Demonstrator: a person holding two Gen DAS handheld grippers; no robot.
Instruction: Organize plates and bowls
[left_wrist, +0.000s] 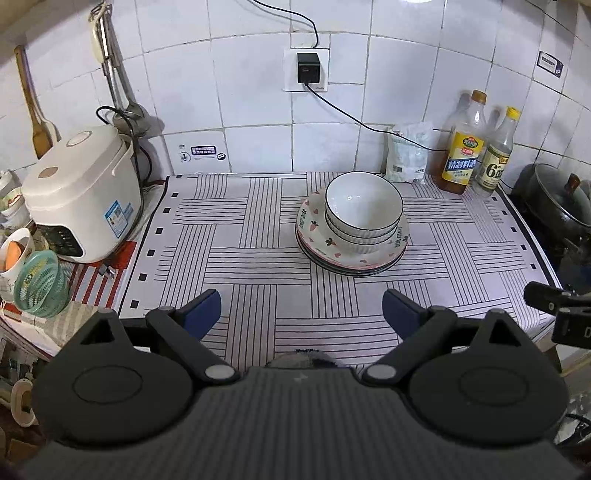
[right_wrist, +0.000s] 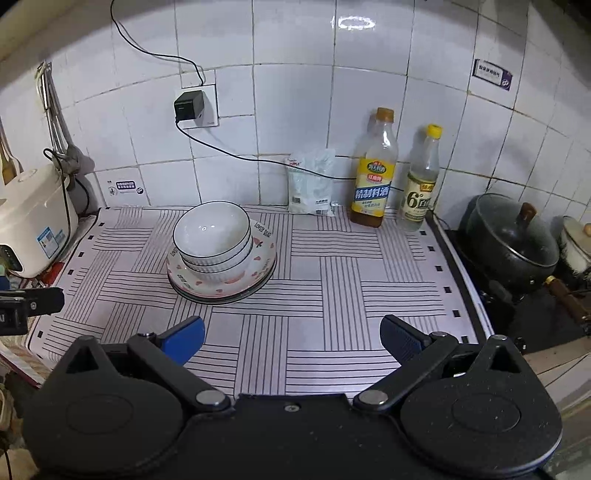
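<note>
The lower plates show only as thin rims under the top plate, so their count is not clear. The lower bowls are mostly hidden inside the stack. The small print on the bottle labels is too small to read. The rice cooker is cut by the left edge in the right wrist view.

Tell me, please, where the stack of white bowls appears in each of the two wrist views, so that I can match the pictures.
Left wrist view: the stack of white bowls sits right of centre, on the plates.
Right wrist view: the stack of white bowls sits left of centre, on the same plates.
Shared landmark: the black charger in the wall socket, up and left of the bowls in both views.
</note>
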